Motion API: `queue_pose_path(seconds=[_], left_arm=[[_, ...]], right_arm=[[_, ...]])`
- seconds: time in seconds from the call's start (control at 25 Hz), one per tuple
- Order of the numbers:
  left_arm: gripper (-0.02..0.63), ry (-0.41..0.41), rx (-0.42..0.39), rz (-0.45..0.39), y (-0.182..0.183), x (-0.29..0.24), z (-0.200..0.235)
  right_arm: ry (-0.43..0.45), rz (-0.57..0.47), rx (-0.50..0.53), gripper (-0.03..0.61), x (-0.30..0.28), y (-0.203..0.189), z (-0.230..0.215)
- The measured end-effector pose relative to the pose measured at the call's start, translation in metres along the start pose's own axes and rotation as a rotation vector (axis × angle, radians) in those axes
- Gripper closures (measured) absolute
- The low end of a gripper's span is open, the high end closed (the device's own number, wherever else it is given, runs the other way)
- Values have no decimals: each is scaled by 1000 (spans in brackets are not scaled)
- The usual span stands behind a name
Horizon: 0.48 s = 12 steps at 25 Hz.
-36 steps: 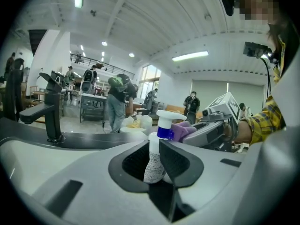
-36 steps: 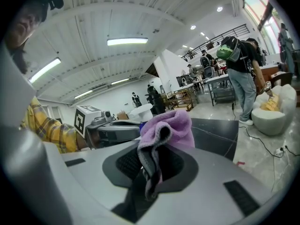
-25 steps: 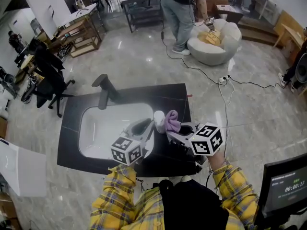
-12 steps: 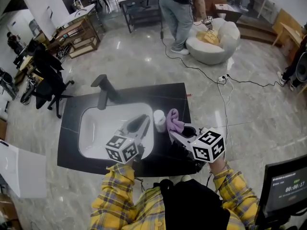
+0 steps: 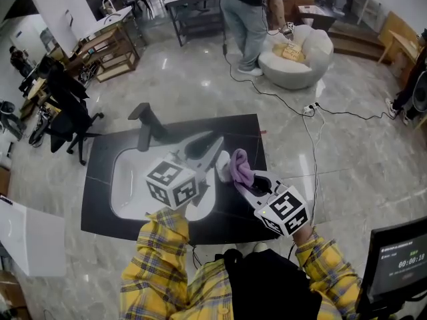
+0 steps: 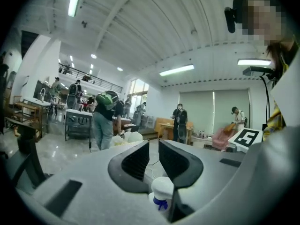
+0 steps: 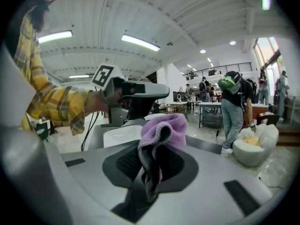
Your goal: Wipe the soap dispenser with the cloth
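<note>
The white soap dispenser stands on the black counter at the sink's right edge. In the left gripper view its white top and blue label show low down, under the jaws. My left gripper is lifted above it and points up and away. Its jaws stand a narrow gap apart with nothing between them. My right gripper is shut on a purple cloth, which sits just right of the dispenser. The cloth bunches up over the right gripper.
A white sink with a black faucet fills the counter's left part. Beyond the counter a person stands by a white beanbag seat. Cables lie on the floor. A monitor is at bottom right.
My left gripper has risen from beside the dispenser to above it, jaws now pointing up and away. The right gripper rolled a little, and the cloth stays by the dispenser.
</note>
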<state>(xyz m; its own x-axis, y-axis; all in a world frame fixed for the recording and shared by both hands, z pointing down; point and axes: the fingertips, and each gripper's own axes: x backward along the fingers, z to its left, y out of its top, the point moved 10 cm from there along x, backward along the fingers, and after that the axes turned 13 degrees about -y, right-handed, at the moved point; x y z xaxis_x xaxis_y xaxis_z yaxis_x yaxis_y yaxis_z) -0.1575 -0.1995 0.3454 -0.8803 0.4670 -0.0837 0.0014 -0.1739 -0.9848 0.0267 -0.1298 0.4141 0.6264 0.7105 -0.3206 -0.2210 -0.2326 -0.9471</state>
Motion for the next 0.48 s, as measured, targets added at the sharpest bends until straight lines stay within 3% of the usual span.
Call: queue_pose_path(seconds=[0.24, 0.48], left_arm=[[566, -40, -33, 120, -15, -22, 1], [566, -90, -36, 183, -27, -29, 1]], right_arm=[[-14, 17, 221, 514, -11, 0, 16], [3, 41, 300, 514, -16, -4, 24]])
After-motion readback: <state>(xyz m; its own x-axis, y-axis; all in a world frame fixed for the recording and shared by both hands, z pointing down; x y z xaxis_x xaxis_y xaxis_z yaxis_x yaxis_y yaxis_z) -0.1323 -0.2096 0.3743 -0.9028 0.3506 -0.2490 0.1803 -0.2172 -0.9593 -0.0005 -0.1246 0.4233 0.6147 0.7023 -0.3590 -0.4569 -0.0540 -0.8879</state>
